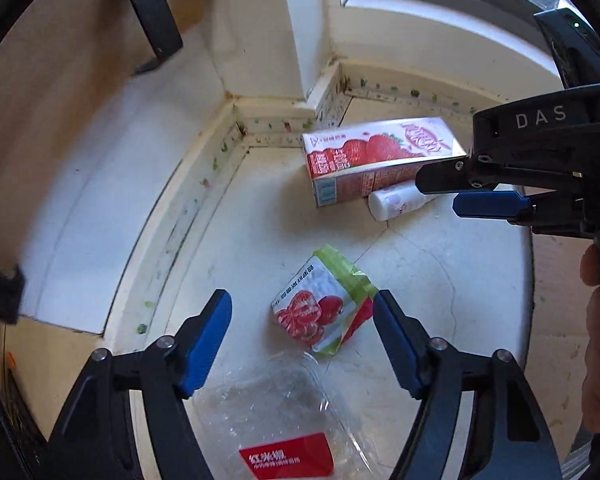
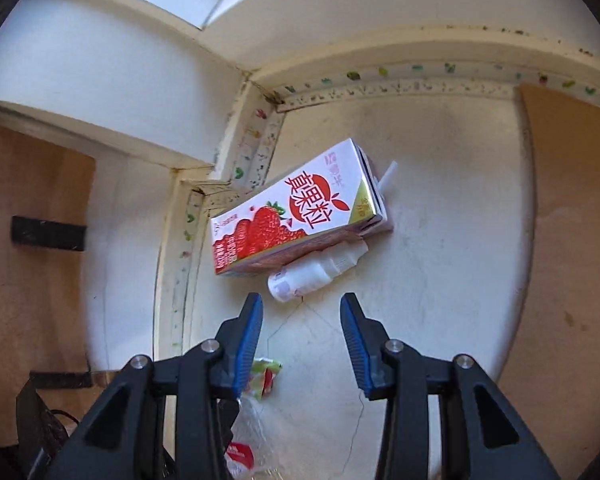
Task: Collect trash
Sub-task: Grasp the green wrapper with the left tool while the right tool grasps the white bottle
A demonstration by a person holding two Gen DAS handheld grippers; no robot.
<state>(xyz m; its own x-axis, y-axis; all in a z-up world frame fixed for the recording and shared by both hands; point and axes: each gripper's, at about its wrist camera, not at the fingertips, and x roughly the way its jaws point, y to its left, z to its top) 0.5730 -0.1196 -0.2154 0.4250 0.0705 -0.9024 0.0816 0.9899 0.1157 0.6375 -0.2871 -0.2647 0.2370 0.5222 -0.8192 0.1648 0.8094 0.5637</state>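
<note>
On the white floor lie a strawberry milk carton (image 1: 376,156) (image 2: 300,216), a small white bottle (image 1: 396,200) (image 2: 312,274) against it, a crumpled green-and-red snack wrapper (image 1: 324,312) (image 2: 264,376), and a clear plastic bag with a red label (image 1: 276,420) (image 2: 244,440). My left gripper (image 1: 302,320) is open, its jaws on either side of the wrapper, above it. My right gripper (image 2: 302,320) is open and empty, just short of the white bottle; it also shows in the left wrist view (image 1: 444,194).
A patterned skirting board (image 1: 204,184) and white wall corner (image 1: 260,40) bound the floor behind the trash. Brown cardboard (image 2: 572,240) lies to the right. A wooden panel (image 2: 28,260) with dark brackets stands on the left.
</note>
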